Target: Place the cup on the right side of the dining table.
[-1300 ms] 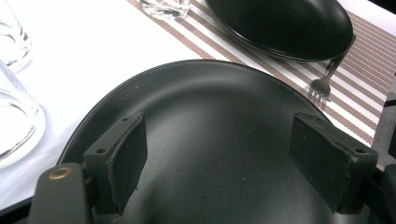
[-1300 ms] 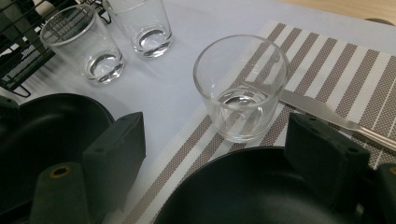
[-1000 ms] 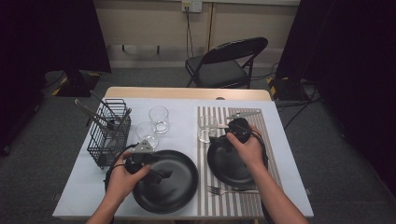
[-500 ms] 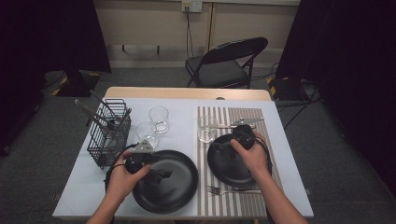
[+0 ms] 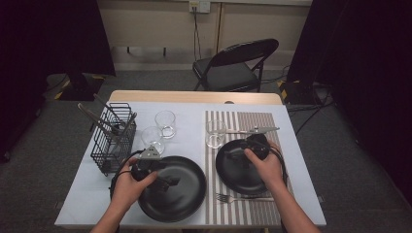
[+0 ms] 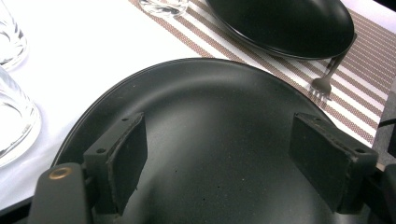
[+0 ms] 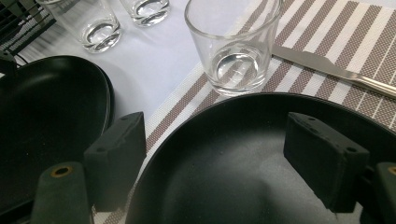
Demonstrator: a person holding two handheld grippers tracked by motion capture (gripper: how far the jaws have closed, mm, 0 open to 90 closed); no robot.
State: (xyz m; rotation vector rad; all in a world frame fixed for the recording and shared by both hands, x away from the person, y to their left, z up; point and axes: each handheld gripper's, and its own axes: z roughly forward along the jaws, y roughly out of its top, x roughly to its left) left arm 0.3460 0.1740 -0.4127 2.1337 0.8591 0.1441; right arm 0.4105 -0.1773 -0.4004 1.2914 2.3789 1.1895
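A dim room with dark curtains and a folding chair (image 5: 236, 63) frames a white table (image 5: 73, 204) in the centre of the high view. On its right half lies a striped placemat (image 5: 243, 213). Low and left of centre sits a large black plate (image 5: 182, 194), round, so it has no long axis and points no way; it lies flat on the bare tabletop. The left gripper (image 5: 163, 180) hovers over it, jaws wide apart with nothing between them; the left gripper view shows the plate's surface under both pads. A smaller black plate (image 5: 233, 172) lies on the placemat, right of centre, with the right gripper (image 5: 239, 156) above it, jaws likewise spread and empty. A fork (image 5: 243, 198) lies below this plate, tines toward the frame's left, its length running left to right. A knife (image 5: 252, 130) lies above it, also left to right. Three glasses (image 5: 215, 133) stand mid-table, and a black wire basket (image 5: 112, 141) stands at the left.
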